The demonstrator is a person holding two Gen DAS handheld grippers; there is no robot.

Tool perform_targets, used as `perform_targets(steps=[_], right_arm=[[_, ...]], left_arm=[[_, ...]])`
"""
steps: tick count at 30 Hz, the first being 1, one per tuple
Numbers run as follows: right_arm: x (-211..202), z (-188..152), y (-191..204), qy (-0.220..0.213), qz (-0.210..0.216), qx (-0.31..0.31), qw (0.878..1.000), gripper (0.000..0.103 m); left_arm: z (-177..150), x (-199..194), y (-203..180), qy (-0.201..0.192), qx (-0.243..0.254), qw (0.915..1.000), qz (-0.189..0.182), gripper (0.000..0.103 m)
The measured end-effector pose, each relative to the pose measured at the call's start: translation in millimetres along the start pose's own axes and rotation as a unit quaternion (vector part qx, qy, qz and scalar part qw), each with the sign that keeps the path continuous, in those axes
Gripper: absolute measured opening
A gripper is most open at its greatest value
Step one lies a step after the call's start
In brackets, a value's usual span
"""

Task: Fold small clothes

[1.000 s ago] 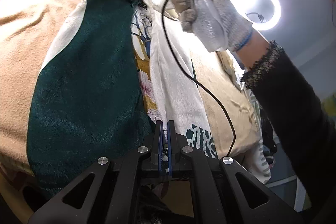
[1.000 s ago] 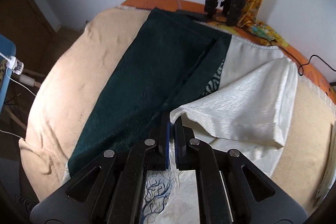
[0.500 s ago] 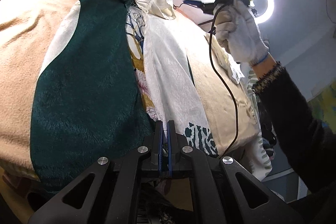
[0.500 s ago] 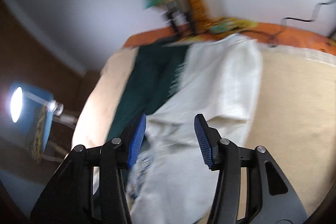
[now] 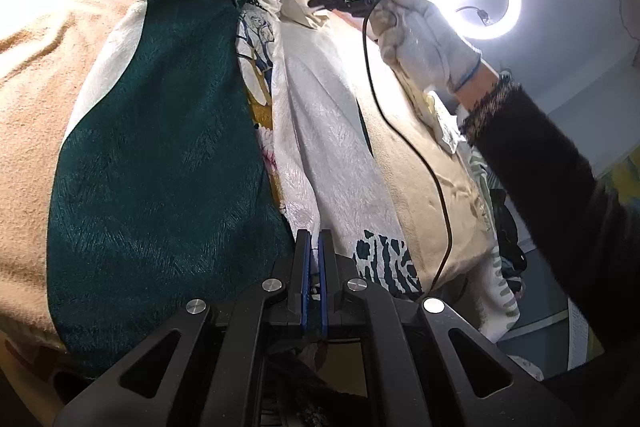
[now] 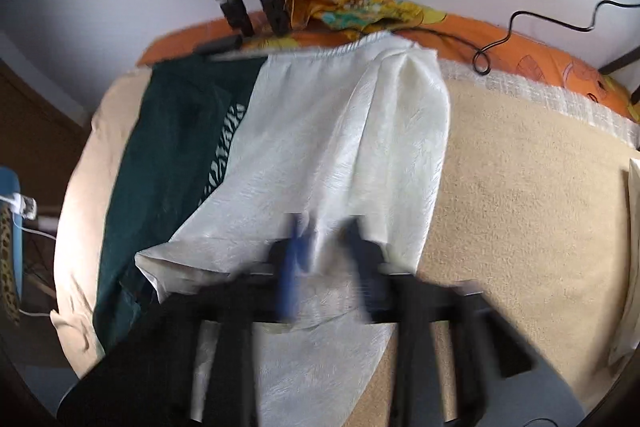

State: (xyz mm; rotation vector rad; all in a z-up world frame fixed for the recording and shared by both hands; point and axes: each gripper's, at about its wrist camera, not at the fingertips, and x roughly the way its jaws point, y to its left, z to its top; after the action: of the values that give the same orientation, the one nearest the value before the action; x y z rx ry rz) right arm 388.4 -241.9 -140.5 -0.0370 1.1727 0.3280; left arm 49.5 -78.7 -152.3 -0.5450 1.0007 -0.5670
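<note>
The right claw (image 5: 318,2) has let go of the garment (image 5: 328,131), whose white flap now lies folded on the bed (image 5: 48,39). It just snapped closed, seemingly empty. The left claw (image 5: 314,267) stays clamped on the near hem.

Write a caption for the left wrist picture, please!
Left gripper, shut, at one end of the garment; right gripper, jaws just closing, at its white far fold.
</note>
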Motion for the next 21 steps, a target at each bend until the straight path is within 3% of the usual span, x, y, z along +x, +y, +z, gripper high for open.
perform_targets(steps=[6, 9, 15, 19, 21], right_arm=[[-42.2, 24.9, 13.7, -0.034, 0.065, 0.015, 0.997, 0.005], [-49.2, 46.1, 33.7, -0.043, 0.074, 0.009, 0.996, 0.005], [-10.5, 82.9, 71.5, -0.031, 0.063, 0.003, 0.998, 0.005], [22.0, 92.7, 84.5, -0.016, 0.079, 0.010, 0.997, 0.005], [34.4, 96.2, 90.0, 0.003, 0.078, 0.009, 0.997, 0.010]], left_arm=[[-3.1, 1.8, 2.3, 0.005, -0.004, 0.9999, -0.014, 0.001], [-4.4, 3.2, 4.8, 0.008, -0.009, 0.9997, -0.020, 0.001], [-4.7, 6.1, 9.3, 0.012, -0.017, 0.9995, -0.022, 0.001], [-3.4, 5.6, 11.4, 0.012, -0.019, 0.9995, -0.022, 0.001], [-3.1, 3.8, 12.0, 0.009, -0.020, 0.9996, -0.020, 0.001]])
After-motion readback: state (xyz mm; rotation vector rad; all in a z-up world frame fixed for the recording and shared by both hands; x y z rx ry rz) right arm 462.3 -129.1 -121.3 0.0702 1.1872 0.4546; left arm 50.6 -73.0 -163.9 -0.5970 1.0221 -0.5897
